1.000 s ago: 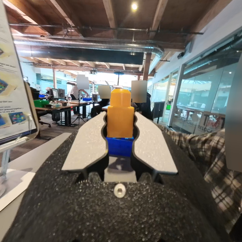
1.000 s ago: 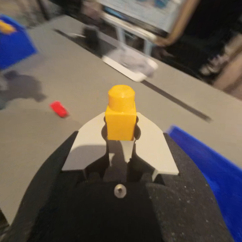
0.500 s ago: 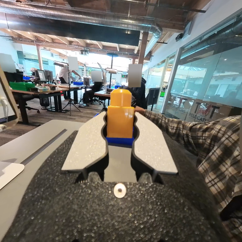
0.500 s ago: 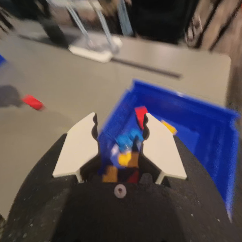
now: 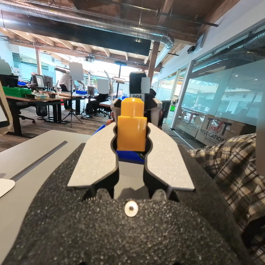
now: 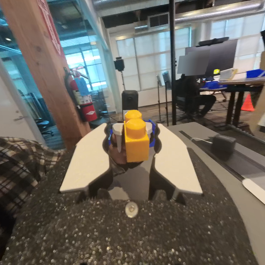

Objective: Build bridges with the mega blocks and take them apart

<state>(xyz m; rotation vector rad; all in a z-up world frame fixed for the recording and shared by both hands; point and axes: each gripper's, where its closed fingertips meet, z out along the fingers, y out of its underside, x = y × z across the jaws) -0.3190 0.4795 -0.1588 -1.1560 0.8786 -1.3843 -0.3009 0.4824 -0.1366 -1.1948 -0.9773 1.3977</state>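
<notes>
Gripping an orange block (image 5: 131,134) between its closed fingers, stud pointing forward, the left hand-held gripper (image 5: 131,141) is held up above the grey table (image 5: 35,144), facing the right hand-held gripper (image 6: 131,144). The right one's fingers stand spread apart with nothing between them, the same orange block framed in the gap just beyond its tips. A blue bin (image 5: 129,157) peeks from beneath the block, and a plaid sleeve (image 5: 229,164) crosses the table's right side

Orange block (image 5: 131,134); blue bin (image 5: 129,157); plaid brown-and-cream sleeve (image 5: 229,164); grey table (image 5: 28,150).
</notes>
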